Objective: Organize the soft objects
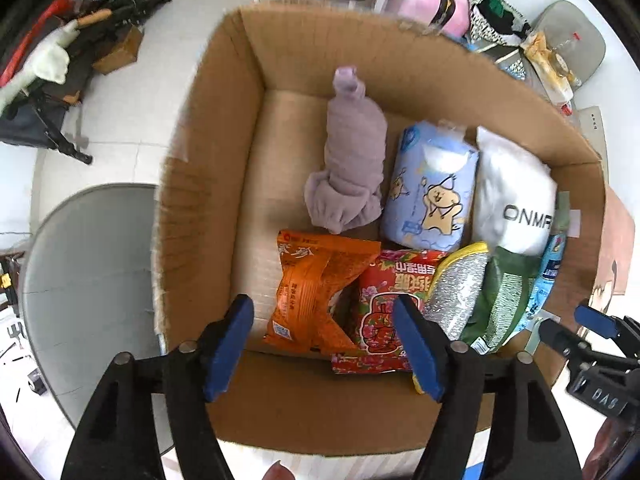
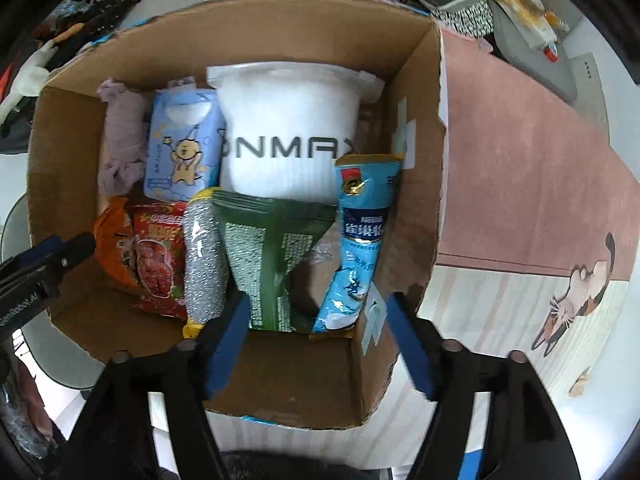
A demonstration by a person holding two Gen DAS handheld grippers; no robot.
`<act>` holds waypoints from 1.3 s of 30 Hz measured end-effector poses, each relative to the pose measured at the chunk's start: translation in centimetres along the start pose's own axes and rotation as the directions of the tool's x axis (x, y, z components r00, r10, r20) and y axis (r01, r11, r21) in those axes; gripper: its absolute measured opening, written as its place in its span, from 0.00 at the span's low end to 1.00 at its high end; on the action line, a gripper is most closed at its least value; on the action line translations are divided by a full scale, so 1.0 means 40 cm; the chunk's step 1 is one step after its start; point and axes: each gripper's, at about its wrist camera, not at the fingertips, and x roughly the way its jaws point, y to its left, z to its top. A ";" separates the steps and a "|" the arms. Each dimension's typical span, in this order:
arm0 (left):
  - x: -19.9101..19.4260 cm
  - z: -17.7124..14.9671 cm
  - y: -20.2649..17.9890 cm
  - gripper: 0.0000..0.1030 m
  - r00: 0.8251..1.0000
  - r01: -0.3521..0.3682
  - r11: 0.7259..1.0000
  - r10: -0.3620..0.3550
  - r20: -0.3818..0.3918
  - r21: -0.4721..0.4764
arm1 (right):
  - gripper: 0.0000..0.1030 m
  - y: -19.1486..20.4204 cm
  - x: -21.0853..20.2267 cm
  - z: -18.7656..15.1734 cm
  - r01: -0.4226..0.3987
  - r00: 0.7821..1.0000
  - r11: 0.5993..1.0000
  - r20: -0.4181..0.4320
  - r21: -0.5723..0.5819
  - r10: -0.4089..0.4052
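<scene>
Two grippers hung open-jawed and empty over the brown cardboard box [image 1: 224, 128].
Left gripper [image 1: 324, 344] sat nearest the orange snack packet [image 1: 316, 292], lying lengthwise toward it; right gripper [image 2: 316, 340] was above the green mesh pouch [image 2: 272, 256].

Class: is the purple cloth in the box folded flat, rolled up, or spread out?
Rolled up. The purple cloth forms a bundled tube on the box floor, with a frilly end bunched at one side.

A white round bench [image 1: 168, 12] carries an open cardboard box [image 1: 224, 128], set partly on a pink cat-print mat [image 2: 532, 184].
</scene>
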 end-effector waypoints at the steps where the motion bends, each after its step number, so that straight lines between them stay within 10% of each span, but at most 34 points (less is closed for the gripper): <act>1: -0.011 -0.007 -0.008 0.72 1.000 -0.006 1.000 0.006 0.016 0.004 | 0.77 0.004 -0.004 -0.006 -0.003 1.000 1.000 0.008 -0.002 0.003; 12: -0.080 -0.100 -0.057 0.96 0.987 -0.071 0.996 0.062 0.147 0.060 | 1.00 0.014 -0.036 -0.121 -0.038 0.992 0.999 0.122 0.017 0.036; 28: -0.142 -0.177 -0.089 0.97 0.967 -0.081 0.996 0.067 0.246 0.045 | 1.00 -0.016 -0.055 -0.195 -0.028 0.977 0.996 0.215 0.082 0.010; 39: -0.403 -0.371 -0.128 0.97 0.888 -0.103 0.993 0.066 0.455 0.056 | 1.00 -0.047 -0.311 -0.405 -0.045 0.898 0.997 0.439 0.064 0.012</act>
